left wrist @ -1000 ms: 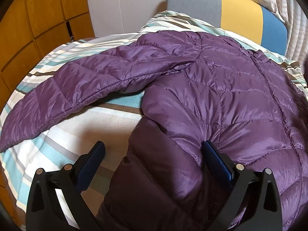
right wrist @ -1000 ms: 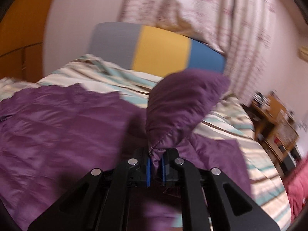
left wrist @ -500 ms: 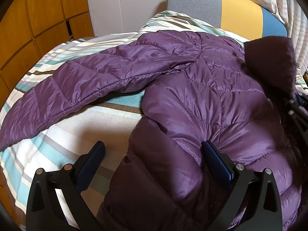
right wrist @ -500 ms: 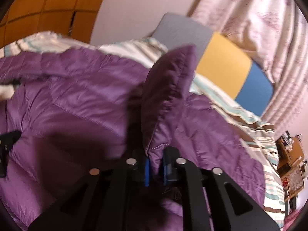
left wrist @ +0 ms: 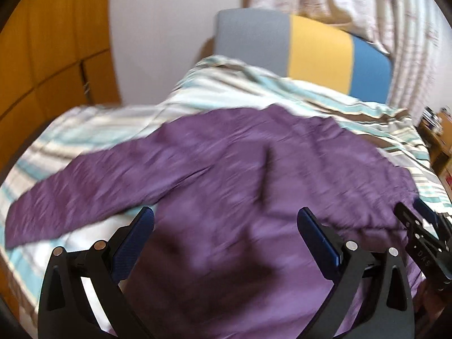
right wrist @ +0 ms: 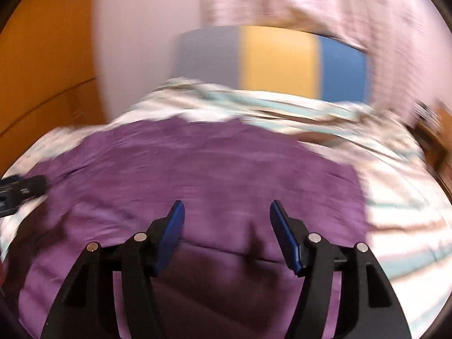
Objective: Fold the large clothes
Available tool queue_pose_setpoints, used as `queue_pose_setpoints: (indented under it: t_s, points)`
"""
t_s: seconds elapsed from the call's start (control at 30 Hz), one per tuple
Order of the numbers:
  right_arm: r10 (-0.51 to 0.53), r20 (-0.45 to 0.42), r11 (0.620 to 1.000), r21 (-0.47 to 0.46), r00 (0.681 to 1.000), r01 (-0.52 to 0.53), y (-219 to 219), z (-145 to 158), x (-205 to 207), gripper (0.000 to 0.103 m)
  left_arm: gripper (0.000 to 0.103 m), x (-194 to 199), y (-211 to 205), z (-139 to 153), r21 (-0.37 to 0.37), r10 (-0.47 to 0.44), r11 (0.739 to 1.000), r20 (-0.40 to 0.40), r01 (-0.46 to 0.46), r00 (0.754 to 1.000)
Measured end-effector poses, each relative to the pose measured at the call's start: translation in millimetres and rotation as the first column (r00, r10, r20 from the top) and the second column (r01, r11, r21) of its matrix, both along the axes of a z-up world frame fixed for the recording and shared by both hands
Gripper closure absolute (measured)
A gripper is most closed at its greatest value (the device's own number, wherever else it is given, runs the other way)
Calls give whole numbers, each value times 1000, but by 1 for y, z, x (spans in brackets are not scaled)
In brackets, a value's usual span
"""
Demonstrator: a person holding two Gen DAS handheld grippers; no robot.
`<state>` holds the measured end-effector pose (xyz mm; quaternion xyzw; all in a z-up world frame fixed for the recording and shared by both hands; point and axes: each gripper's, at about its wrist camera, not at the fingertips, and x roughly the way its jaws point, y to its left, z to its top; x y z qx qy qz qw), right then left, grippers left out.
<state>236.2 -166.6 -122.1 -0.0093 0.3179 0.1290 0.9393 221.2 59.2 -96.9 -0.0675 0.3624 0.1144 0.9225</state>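
Observation:
A purple quilted down jacket (left wrist: 254,175) lies spread on the striped bed; it also fills the middle of the right wrist view (right wrist: 214,175). One sleeve (left wrist: 73,192) stretches out to the left over the bedcover. My left gripper (left wrist: 226,226) is open and empty above the jacket's near part. My right gripper (right wrist: 227,220) is open and empty above the jacket body; it also shows at the right edge of the left wrist view (left wrist: 418,226). Both views are motion-blurred.
The bed has a striped white, teal and brown cover (left wrist: 99,124). A grey, yellow and blue headboard (left wrist: 316,53) stands at the far end. Orange wooden cabinets (left wrist: 42,70) are on the left, curtains (left wrist: 381,5) and a small wooden stand (left wrist: 440,130) on the right.
My right gripper has opened and let go of the jacket sleeve it held folded over the body. Both grippers have lifted and pulled back, so more of the bed shows.

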Motion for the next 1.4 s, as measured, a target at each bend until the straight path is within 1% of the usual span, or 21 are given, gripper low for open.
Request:
queue_pose_setpoints:
  t_s: [0.03,0.07,0.1,0.13,0.2,0.27,0.3,0.33,0.4,0.43,0.5,0.57,0.7,0.77,0.87,1.03,1.1,1.17,1.23,1.3,1.4]
  points:
    - [-91,-15,996,8,996,91,-20,-3,5,43,3,11,-10,-2,17,-18,1000,-6,18,1000]
    - [-162,-30,987,5,986,162,-34,-6,8,46,9,24,-20,-7,37,-34,999,-17,35,999]
    - [-221,-47,975,2,974,221,-47,-10,13,48,22,32,-26,-11,45,-43,998,-24,44,999]
    - [-251,-60,968,4,966,252,-56,-13,15,52,28,44,-34,-18,49,-57,997,-38,59,998]
    - [-283,-107,958,24,953,287,-71,-22,22,57,44,66,-43,-32,62,-78,995,-68,82,995]
    - [-235,-182,965,73,955,251,-78,-34,29,58,59,81,-48,-50,100,-81,991,-118,93,990]
    - [-196,-193,971,102,961,218,-79,-34,30,59,59,87,-46,-60,122,-65,989,-146,83,987]
    - [-173,-182,973,121,968,197,-81,-30,28,59,59,88,-40,-66,110,-48,992,-148,65,988]
    - [-155,-117,976,137,981,171,-84,-15,28,59,59,82,-29,-71,51,-41,998,-126,48,991]
    - [-166,-94,975,135,982,178,-87,-10,31,59,59,80,-26,-73,39,-38,998,-118,43,992]
    - [-202,-67,967,146,977,209,-88,-1,50,59,59,79,-28,-74,51,-33,998,-110,39,993]
    - [-220,-80,961,152,972,230,-88,-1,76,61,59,80,-33,-76,78,-34,996,-115,43,993]
    - [-258,-140,958,88,956,272,-89,-22,124,70,59,84,-34,-79,73,-35,996,-119,44,992]
    - [-288,-185,950,71,940,305,-95,-38,146,74,58,85,-34,-80,68,-36,997,-117,44,992]
    - [-292,-227,952,23,929,305,-101,-61,160,75,57,85,-34,-81,61,-38,997,-118,46,992]
    - [-285,-224,958,-25,932,286,-98,-74,165,75,55,88,-35,-83,68,-35,997,-117,44,992]
    - [-282,-225,958,-13,933,286,-101,-74,164,75,54,89,-35,-84,68,-34,997,-116,42,993]
    - [-273,-227,959,17,935,284,-104,-70,161,73,53,89,-35,-84,66,-34,997,-117,42,993]
    - [-266,-210,954,83,941,288,-113,-59,150,72,53,90,-34,-84,66,-34,997,-117,41,993]
    - [-280,-189,939,149,941,310,-123,-46,133,69,51,88,-35,-84,69,-30,997,-118,38,993]
    - [-294,-211,914,224,932,338,-133,-34,99,67,46,89,-34,-84,77,-19,997,-121,29,992]
